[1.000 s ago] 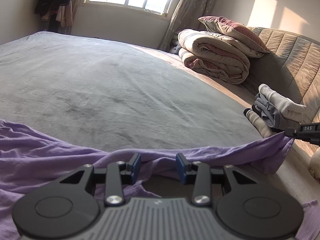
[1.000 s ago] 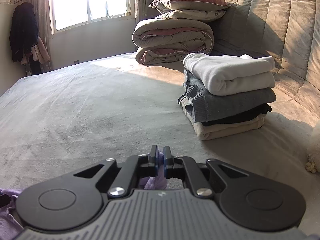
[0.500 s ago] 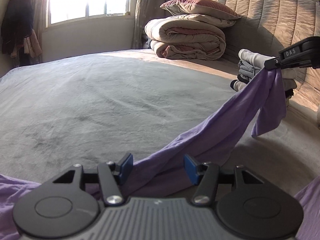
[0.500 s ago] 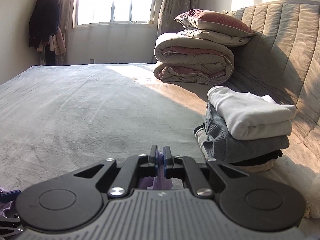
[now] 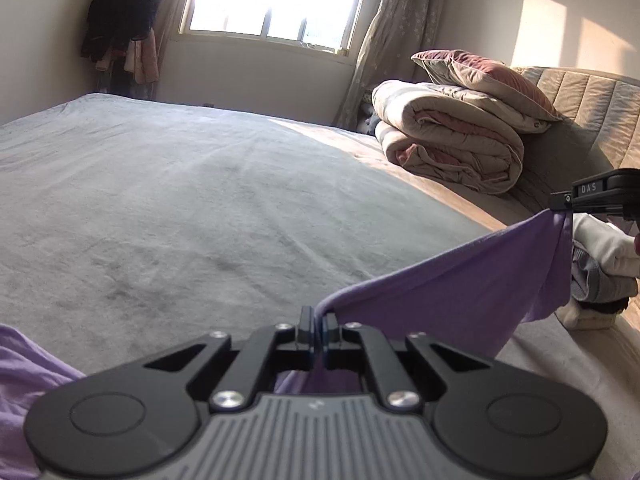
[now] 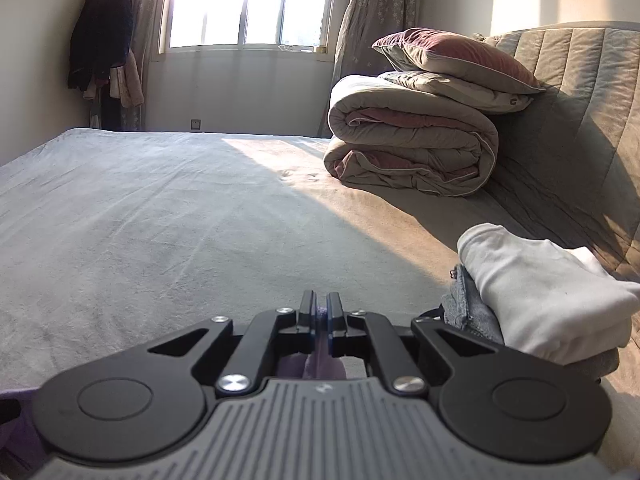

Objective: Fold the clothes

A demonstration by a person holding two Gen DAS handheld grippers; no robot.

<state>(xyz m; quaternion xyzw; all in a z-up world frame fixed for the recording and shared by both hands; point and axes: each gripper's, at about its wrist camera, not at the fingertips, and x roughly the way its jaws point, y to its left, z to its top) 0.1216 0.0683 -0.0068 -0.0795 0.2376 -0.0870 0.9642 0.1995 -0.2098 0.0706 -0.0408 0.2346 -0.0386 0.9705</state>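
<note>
Both pinch purple cloth: the left hand-held gripper (image 5: 318,326) and right hand-held gripper (image 6: 320,312) hold the shirt (image 5: 460,280) stretched above the bed (image 5: 200,200). Best to keep that edge taut and level, clear of the stack (image 6: 540,292).

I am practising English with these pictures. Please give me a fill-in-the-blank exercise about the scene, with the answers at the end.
1. Both grippers are shut on a garment whose colour is ____.
2. The pillow lies on top of the folded ____.
3. The top garment of the folded stack is ____ in colour.
4. In the left wrist view, the right gripper holds the cloth ____ the bed.

Answers: purple; quilt; white; above
</note>
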